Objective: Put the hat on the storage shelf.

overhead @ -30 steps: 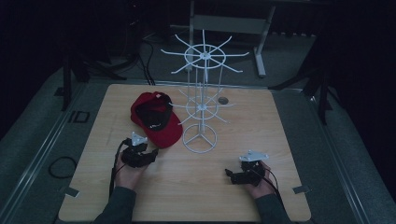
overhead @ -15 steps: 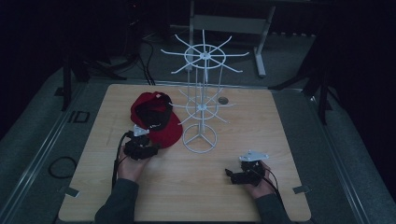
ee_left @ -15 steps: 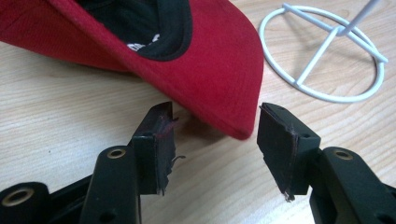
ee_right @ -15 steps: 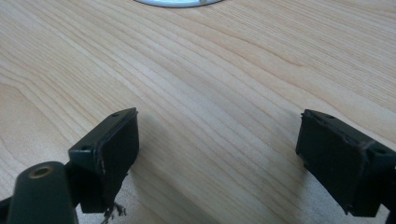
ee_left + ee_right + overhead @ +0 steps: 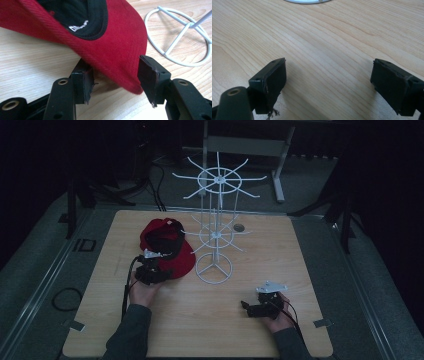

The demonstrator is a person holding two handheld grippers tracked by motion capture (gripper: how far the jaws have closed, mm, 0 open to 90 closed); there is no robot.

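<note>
Red cap (image 5: 110,42), ribbed twill with a black lining, lies upside down on the pale wood-grain desk (image 5: 300,270) beside the white wire rack (image 5: 215,237). Its curved brim sits between the left gripper (image 5: 115,80) jaws, spread and not pressing. Right gripper (image 5: 329,82) jaws gape, holding nothing.

My left claw (image 5: 113,82) has matte black jaws with brass-ringed screw holes behind worn, frayed pads (image 5: 147,77), a grey plate on top, black cable trailing back past my grey-green sleeve (image 5: 131,327).
</note>
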